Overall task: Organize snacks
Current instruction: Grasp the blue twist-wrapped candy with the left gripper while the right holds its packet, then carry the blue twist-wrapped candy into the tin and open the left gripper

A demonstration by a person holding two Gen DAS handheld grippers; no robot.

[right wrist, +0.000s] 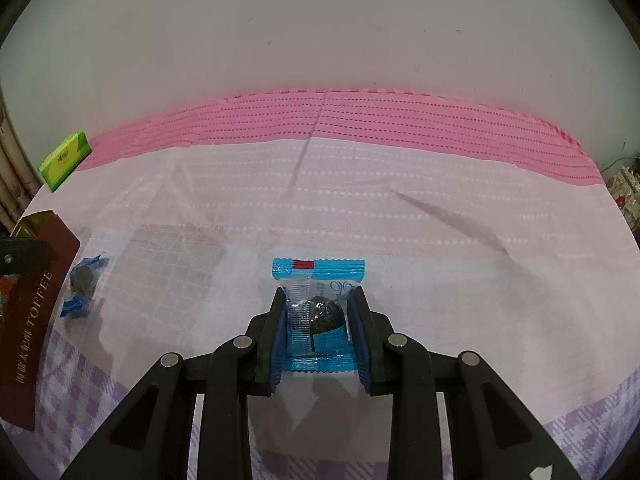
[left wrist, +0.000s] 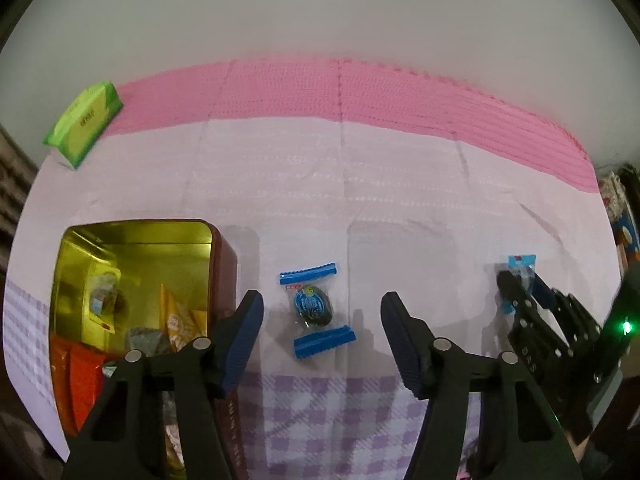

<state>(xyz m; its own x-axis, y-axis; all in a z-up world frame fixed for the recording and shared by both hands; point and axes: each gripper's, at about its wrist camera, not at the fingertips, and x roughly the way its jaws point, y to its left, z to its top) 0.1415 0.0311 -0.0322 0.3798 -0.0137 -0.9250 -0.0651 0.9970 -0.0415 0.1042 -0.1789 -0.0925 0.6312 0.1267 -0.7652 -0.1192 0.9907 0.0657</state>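
Only the left wrist view looks inside the toffee tin (left wrist: 136, 236), holding several snacks; the right view reads "TOFFEE" on its side. The left gripper (left wrist: 322, 312) stands wide above a blue-ended candy (left wrist: 314, 308) on the tablecloth (left wrist: 400, 200). The right gripper (right wrist: 318, 312) clamps a blue packet (right wrist: 318, 316).

Toffee tin (left wrist: 224, 264) cut off at the lower edge of the left wrist view, its lower contents hidden behind the left gripper (left wrist: 322, 312). Writing on the green packet (left wrist: 86, 120) too small to read. Right gripper (left wrist: 520, 296) running out of that view's right side, covering most of a blue-wrapped snack (left wrist: 522, 262). Print on the other blue-wrapped sweet (left wrist: 314, 306) blurred.
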